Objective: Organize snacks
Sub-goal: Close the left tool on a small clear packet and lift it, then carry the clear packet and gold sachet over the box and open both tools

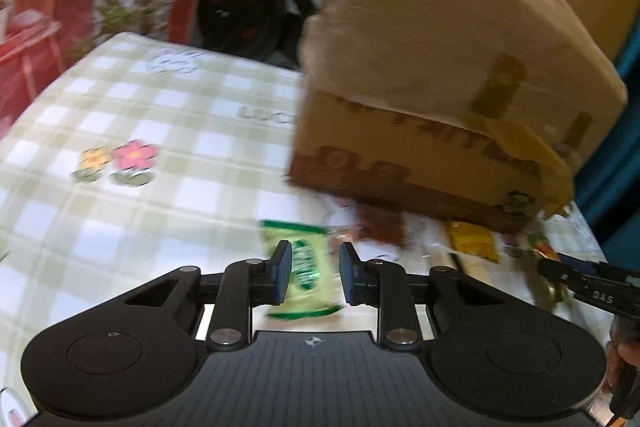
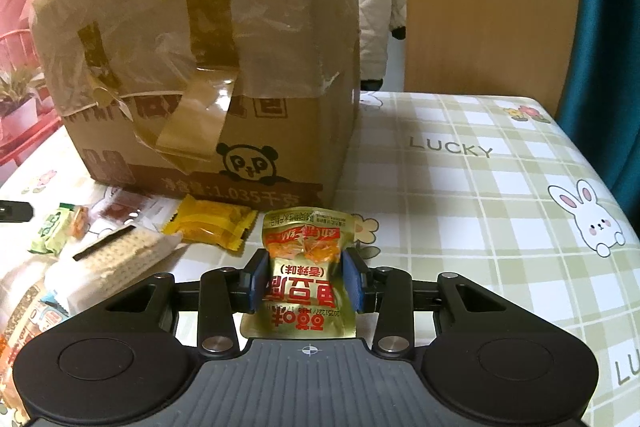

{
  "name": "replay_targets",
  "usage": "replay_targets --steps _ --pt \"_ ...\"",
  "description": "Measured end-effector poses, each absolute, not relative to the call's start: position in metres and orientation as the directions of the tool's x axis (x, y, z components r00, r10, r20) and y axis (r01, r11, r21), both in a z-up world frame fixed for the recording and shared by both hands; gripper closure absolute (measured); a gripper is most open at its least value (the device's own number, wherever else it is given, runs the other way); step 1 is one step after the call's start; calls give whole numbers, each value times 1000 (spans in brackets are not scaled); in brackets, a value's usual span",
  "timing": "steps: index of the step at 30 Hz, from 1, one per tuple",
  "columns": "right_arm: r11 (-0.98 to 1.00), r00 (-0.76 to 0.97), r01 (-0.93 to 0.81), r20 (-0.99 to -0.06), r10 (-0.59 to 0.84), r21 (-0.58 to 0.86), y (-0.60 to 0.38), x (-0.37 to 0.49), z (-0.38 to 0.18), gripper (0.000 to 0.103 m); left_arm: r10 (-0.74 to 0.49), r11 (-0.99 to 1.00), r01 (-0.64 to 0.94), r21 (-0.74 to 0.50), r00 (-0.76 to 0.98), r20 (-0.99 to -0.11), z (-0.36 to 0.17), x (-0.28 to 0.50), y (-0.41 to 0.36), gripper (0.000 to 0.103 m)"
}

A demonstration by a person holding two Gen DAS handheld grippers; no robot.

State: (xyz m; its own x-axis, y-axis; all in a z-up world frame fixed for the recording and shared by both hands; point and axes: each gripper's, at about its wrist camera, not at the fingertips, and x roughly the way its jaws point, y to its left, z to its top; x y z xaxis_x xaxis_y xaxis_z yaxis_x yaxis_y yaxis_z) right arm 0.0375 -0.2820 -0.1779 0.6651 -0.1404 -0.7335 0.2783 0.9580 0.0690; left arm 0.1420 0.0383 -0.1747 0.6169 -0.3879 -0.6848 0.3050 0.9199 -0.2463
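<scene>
My right gripper pinches the gold snack pouch, light, crinkly and slippery, by its 2 side edges above the tablecloth, while my left gripper frames the green packet, jaws apart.

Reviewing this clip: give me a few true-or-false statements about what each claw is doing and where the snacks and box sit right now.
1. The right claw is shut on a gold foil snack pouch with red print. True.
2. The left claw grips the green snack packet. False: its jaws stand apart, with the packet lying on the table behind them.
3. The taped brown cardboard box has a panda printed on it. True.
4. The yellow wrapped snack lies on top of the box. False: it lies on the green checked tablecloth in front of the box.
</scene>
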Motion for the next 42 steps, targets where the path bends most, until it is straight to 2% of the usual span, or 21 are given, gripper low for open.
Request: replay_targets --steps 4,11,14,17,27,37,42 --pt "959 674 274 -726 -138 72 -279 38 -175 67 -417 900 374 -223 588 -693 -182 148 11 80" --pt "958 685 277 -715 -144 73 -279 32 -169 66 -340 926 342 -161 566 -751 -207 166 -8 80" --pt "954 684 290 -713 -152 75 -283 28 -167 66 -321 926 359 -119 582 -747 -209 165 -14 85" --pt "948 688 307 -708 -162 81 -288 23 -165 66 -334 925 354 -138 586 -738 -205 162 -9 85" --pt "936 761 345 -606 -232 75 -303 10 -124 66 -402 912 358 -198 692 -600 -139 140 19 85" --pt "939 871 343 -382 -308 23 -309 7 -48 66 -459 889 410 -206 800 -386 -50 142 18 85" --pt "962 918 273 -302 -257 13 -315 30 -4 65 -499 867 464 -183 806 -317 -12 158 -9 85"
